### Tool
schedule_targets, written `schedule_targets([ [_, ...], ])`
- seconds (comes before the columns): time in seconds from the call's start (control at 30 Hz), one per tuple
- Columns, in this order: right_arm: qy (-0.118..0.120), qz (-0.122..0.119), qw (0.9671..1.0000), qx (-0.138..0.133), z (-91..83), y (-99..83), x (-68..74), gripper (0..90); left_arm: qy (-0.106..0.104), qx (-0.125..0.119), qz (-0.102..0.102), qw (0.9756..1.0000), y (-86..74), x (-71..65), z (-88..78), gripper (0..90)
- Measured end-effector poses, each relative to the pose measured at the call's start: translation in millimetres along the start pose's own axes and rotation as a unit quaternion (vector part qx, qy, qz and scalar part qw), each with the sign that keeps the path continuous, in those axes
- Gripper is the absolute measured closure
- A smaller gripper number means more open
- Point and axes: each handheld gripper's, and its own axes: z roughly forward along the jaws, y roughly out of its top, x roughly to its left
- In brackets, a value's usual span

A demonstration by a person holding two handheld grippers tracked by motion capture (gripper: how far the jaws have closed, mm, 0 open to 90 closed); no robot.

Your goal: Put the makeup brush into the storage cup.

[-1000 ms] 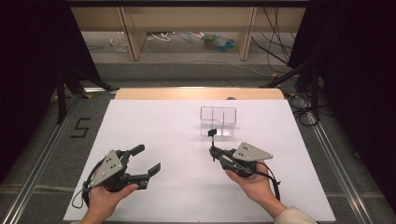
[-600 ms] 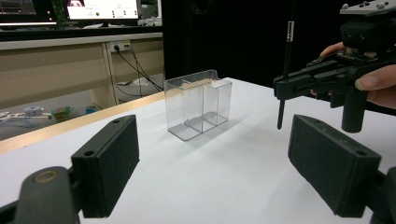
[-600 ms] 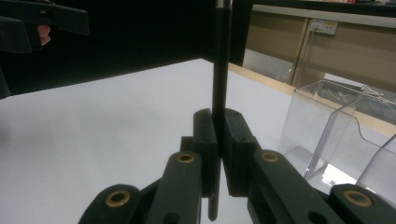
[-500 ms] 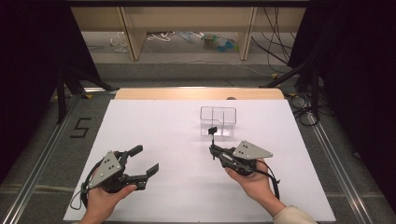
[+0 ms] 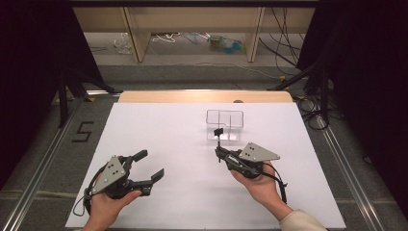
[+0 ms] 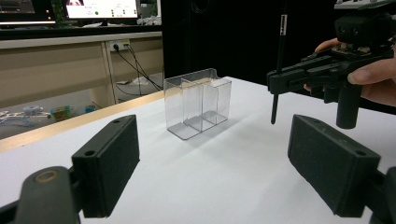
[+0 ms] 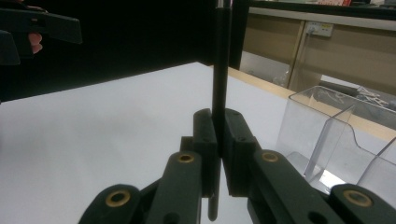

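Observation:
A thin black pen stands upright over the white table, and my right gripper is shut on its lower part. In the right gripper view the two pads press on the pen from both sides, its tip hanging below them. A clear plastic box with upright dividers stands just beyond the pen. My left gripper rests low at the front left, open, nothing between its jaws. From the left gripper view the box is ahead, with the pen to its right.
The white sheet covers the table, with a wooden strip along its far edge. Metal rails run down both sides. Beyond the table are shelves and loose cables on the floor.

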Motion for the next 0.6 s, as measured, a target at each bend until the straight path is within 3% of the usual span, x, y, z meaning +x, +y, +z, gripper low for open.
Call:
schedule_targets([
  [0.3,-0.01,0.001,0.9999,-0.006,2.2,2.3,-3.0,85.5,0.0,-0.001,-0.003,1.0,-0.3,-0.3,0.2,16.5],
  [0.37,-0.003,0.008,1.0,-0.003,2.5,2.7,-3.0,85.5,0.0,-0.001,-0.003,1.0,-0.4,-0.1,0.3,16.5],
  [0.6,-0.012,0.0,0.9999,-0.008,3.8,4.8,-6.5,85.5,0.0,-0.001,-0.003,1.0,-0.4,-0.1,0.4,16.6],
])
